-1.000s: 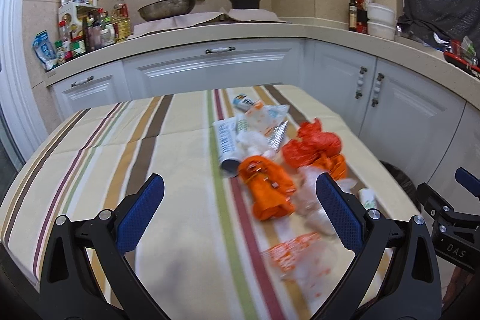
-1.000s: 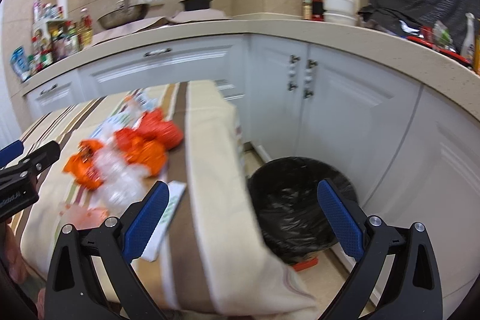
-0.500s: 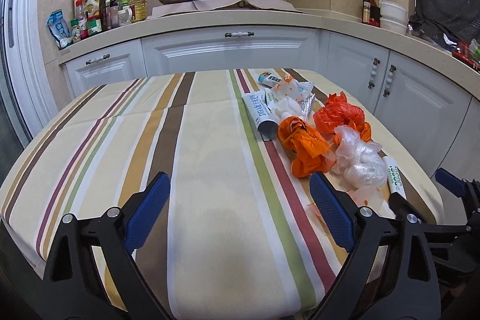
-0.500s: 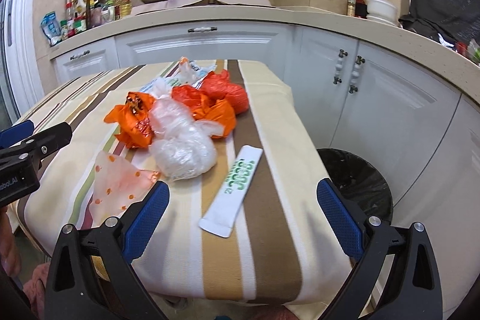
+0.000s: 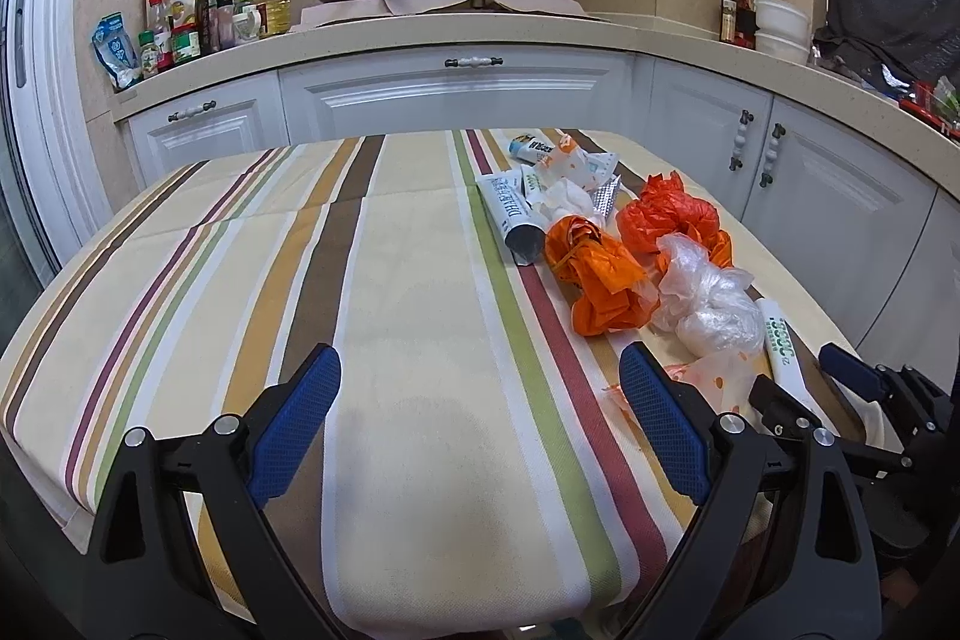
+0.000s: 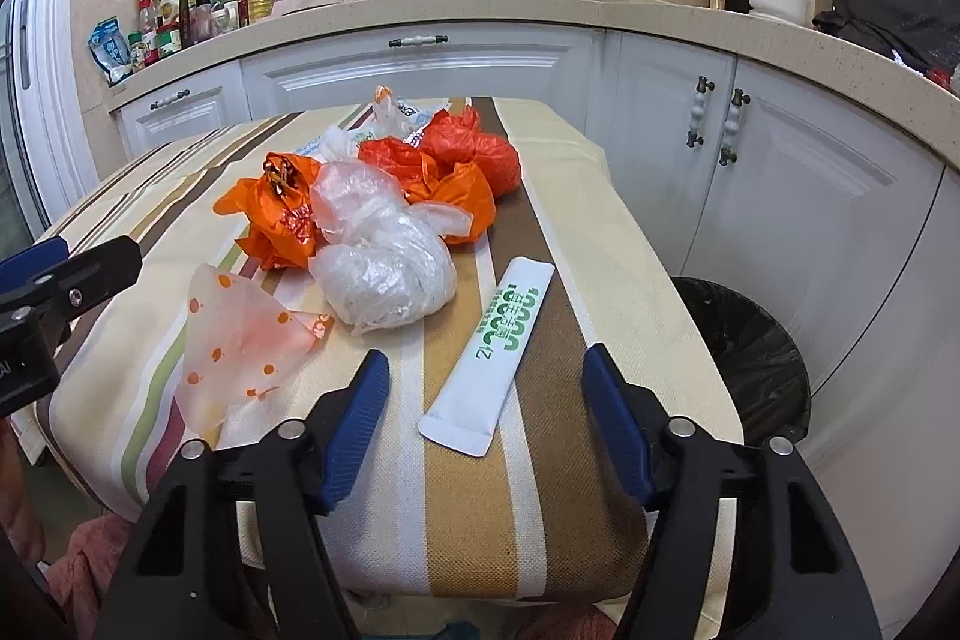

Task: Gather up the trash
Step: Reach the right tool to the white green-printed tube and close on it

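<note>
We hold our right claw [image 6: 486, 430] low over the near edge of the striped tablecloth [image 6: 480, 520], its jaws partly apart and just now closing in. The white sachet with green print [image 6: 492, 358] lies flat between the two blue pads, its near end in the gap, yet neither pad touches it. Just ahead and to the left of this claw sits the clear plastic bag [image 6: 384, 274], and further left the pale wrapper with orange dots [image 6: 240, 340]. Beyond those lie the crumpled orange bags [image 6: 282, 214] and the red-orange bags [image 6: 474, 154]. To the claw's right, down off the table's edge, stands the black-lined bin [image 6: 744, 346].

Our left claw [image 5: 474, 430] hangs wide open over bare cloth, with nothing between its pads. The heap of trash lies ahead and to its right: an orange bag [image 5: 600, 280], the clear bag [image 5: 708, 304], a white tube [image 5: 513, 214] pointing away from us, and the dotted wrapper [image 5: 720, 382] just beyond its right pad. The right claw [image 5: 840, 388] shows at that side's edge.
</note>
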`<state>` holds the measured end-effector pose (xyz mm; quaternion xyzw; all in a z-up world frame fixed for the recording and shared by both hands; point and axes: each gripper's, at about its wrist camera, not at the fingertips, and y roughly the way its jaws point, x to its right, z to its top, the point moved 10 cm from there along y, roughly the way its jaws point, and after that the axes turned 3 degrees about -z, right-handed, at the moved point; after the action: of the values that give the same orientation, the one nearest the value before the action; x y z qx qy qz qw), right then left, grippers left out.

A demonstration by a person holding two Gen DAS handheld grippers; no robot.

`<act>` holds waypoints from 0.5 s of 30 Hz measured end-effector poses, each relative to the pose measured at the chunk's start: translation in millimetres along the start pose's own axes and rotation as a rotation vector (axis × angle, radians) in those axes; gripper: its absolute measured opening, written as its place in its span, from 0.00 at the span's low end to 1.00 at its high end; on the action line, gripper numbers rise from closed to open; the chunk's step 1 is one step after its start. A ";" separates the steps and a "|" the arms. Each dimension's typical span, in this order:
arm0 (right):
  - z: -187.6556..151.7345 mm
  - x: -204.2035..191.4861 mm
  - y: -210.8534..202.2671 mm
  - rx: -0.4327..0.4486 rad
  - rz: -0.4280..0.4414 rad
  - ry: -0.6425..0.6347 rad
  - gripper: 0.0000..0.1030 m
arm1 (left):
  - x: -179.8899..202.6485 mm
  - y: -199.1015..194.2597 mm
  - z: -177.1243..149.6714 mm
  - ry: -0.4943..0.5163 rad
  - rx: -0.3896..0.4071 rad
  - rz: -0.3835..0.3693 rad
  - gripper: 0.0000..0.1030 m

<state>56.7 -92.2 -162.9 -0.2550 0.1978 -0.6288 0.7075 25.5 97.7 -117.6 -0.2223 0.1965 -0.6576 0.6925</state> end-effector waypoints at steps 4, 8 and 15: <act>-0.6 -0.6 -1.1 0.005 0.013 0.006 0.50 | 7.4 -1.7 -1.1 0.007 0.003 -0.026 0.89; -2.4 2.7 -2.5 0.010 0.032 0.019 0.40 | 18.4 -4.0 -3.9 0.021 0.004 -0.050 0.89; -5.6 12.3 -7.3 0.015 0.037 0.034 0.27 | 36.8 -8.4 -5.4 0.033 0.012 -0.087 0.89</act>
<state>49.2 -105.6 -162.4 -0.2354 0.2099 -0.6213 0.7173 17.7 60.4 -116.5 -0.2158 0.1941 -0.6919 0.6611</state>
